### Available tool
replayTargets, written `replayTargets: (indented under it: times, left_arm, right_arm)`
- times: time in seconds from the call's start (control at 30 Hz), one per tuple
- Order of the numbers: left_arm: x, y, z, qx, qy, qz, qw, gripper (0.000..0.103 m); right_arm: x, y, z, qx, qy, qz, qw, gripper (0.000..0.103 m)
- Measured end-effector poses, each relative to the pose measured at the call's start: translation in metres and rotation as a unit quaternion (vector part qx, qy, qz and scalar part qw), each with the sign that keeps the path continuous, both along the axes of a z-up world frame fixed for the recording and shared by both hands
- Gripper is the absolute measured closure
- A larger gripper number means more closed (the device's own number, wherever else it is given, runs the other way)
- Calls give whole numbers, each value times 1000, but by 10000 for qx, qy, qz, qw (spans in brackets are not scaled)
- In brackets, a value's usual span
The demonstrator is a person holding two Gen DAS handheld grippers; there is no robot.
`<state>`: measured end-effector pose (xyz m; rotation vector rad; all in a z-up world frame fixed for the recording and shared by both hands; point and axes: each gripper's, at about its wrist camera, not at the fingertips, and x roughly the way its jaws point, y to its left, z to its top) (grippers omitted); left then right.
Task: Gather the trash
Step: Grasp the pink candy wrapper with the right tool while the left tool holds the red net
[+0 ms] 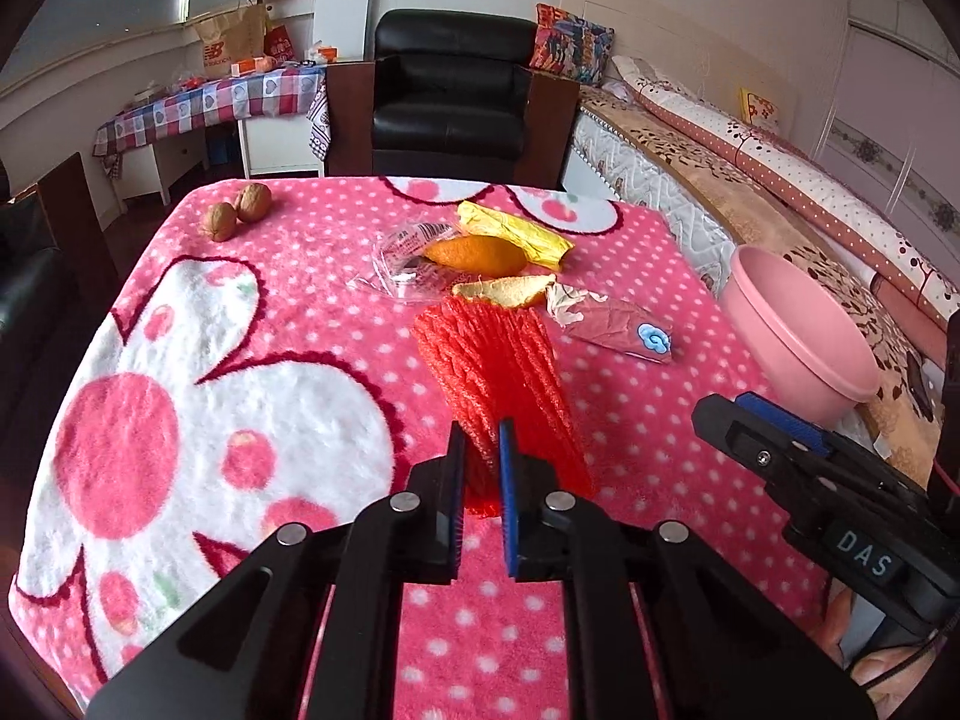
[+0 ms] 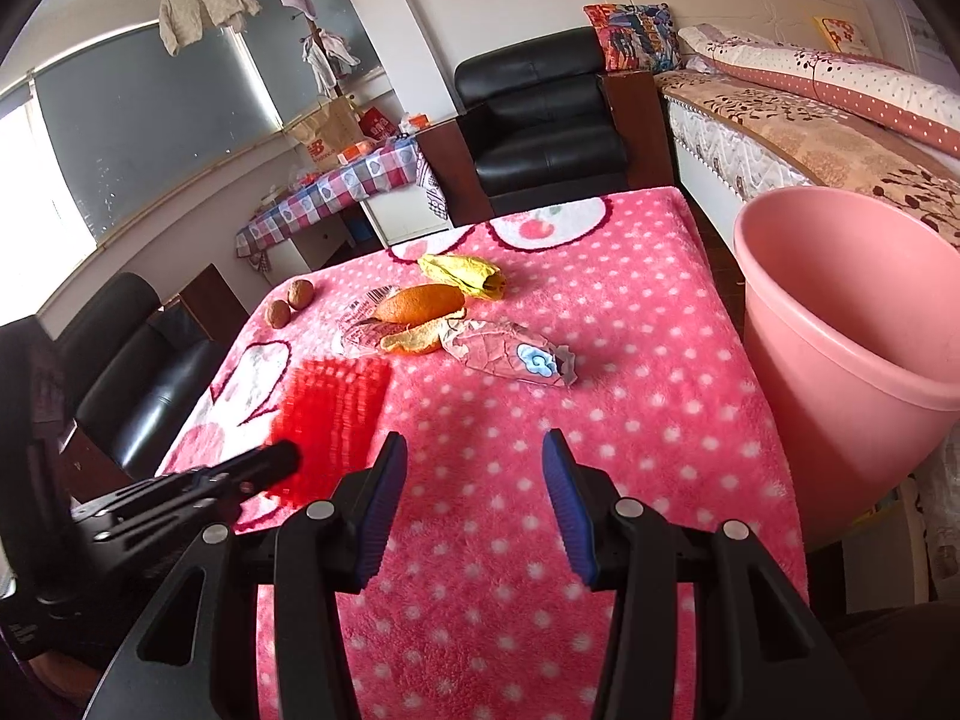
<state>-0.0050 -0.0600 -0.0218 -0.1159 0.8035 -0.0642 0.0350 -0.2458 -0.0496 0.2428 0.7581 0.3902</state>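
Beside the table's right edge stands the pink bin (image 2: 852, 372) (nothing visible inside), left gripper (image 1: 481, 438) clamping the red foam net (image 1: 498, 384), right gripper (image 2: 474, 462) released over bare blanket (image 2: 600, 420).

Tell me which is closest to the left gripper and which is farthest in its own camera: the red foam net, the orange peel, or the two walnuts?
1. Red foam net: pinched between the left gripper's fingers.
2. Orange peel: just beyond the net, mid-table.
3. Walnuts: far left corner of the table.
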Motion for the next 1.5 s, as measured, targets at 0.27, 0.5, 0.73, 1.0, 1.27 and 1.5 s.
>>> replayTargets:
  times: [0.27, 0.5, 0.73, 1.0, 1.27, 1.5]
  left_arm:
    - [-24, 10, 16, 89, -381, -134, 9991, 94]
    - [-29, 36, 30, 64, -672, -60, 9977, 94]
    - [-38, 60, 34, -79, -886, -1, 9960, 94]
    - [-41, 95, 32, -392, -945, 301, 9943, 94]
    - [-32, 100, 33, -432, -1002, 384, 9933, 94]
    - [-17, 88, 32, -375, -1022, 386, 9933, 94]
  right_arm:
    - [6, 12, -3, -425, 128, 47, 9990, 56]
    - [9, 12, -5, -542, 198, -98, 9983, 57]
    - [12, 15, -7, -767, 274, -161, 9965, 57]
    - [16, 22, -11, -980, 445, -86, 9942, 57]
    - [21, 19, -13, -874, 612, 34, 9943, 57]
    - [24, 6, -11, -443, 729, 30, 9964, 57]
